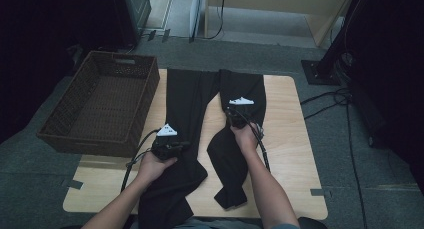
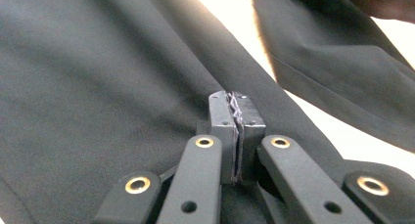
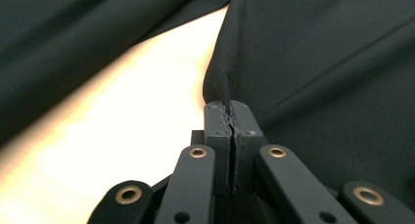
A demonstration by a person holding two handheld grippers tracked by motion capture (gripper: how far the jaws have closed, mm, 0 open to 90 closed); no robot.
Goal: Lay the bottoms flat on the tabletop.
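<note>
One pair of black trousers (image 1: 192, 104) is laid flat on the wooden tabletop (image 1: 285, 139), legs spread toward the person. Left tongs (image 1: 170, 145) are clenched on the cloth of one trouser leg, a thin fold of fabric being pinched between the pads (image 2: 222, 121). Right tongs (image 1: 234, 111) are clenched on the inner edge of the other leg, fabric caught at the tips. A brown wicker basket (image 1: 102, 139) is set beyond the left tongs, well apart from the right tongs.
</note>
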